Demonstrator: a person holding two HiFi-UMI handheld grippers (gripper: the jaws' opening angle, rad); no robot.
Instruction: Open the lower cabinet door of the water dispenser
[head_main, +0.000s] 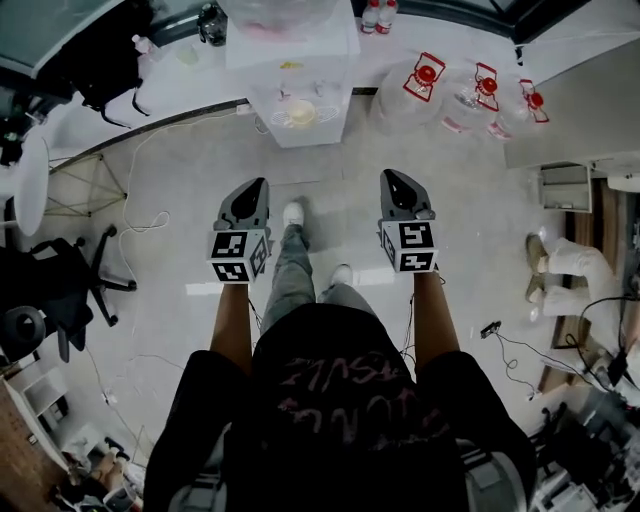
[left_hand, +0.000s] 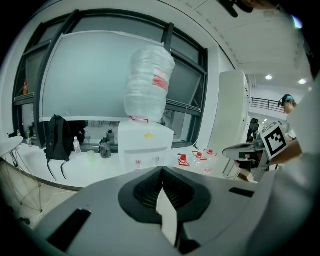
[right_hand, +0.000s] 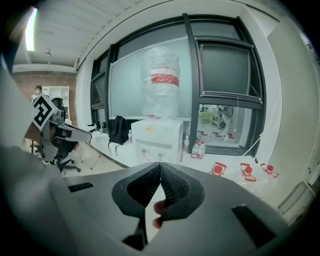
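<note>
- The left claw (head_main: 260, 185) is closed with nothing in it. In the left gripper view its two dark ribbed pads meet at the tip (left_hand: 161, 169).
- The right claw (head_main: 391, 177) is closed and empty too, its pads pressed together (right_hand: 160, 164). A fingertip (right_hand: 159, 206) shows in the gap behind them.
- Each claw carries a cube of black-and-white square markers, a block pattern with no letters.
- The white water dispenser (head_main: 300, 90) stands ahead of both claws, well apart from them, against the low white surface (head_main: 180, 85) under the window.
- From above, the lower cabinet door cannot be made out. In both gripper views the claw bodies cover the lower part of the dispenser (left_hand: 145, 147) (right_hand: 157, 135).
- A large bottle (left_hand: 148, 82) (right_hand: 161, 82) wrapped in clear plastic sits on top of the dispenser. It has a red band label, and any print on it is too small to read.
- The dispenser front bears a small yellow mark (left_hand: 149, 134), probably a sticker, which is also unreadable.
- Empty jugs (head_main: 428, 78) (right_hand: 218, 169) with red caps and handles lie on the floor to the dispenser's right.
- Two small bottles (head_main: 377, 15) (right_hand: 199, 149) with red labels stand near them by the window.
- A black backpack (left_hand: 56, 137) (right_hand: 119, 129) rests on the surface to the dispenser's left.
- The person's dark shirt (head_main: 340, 400) has pinkish lettering that is upside down in the head view and not legible.
</note>
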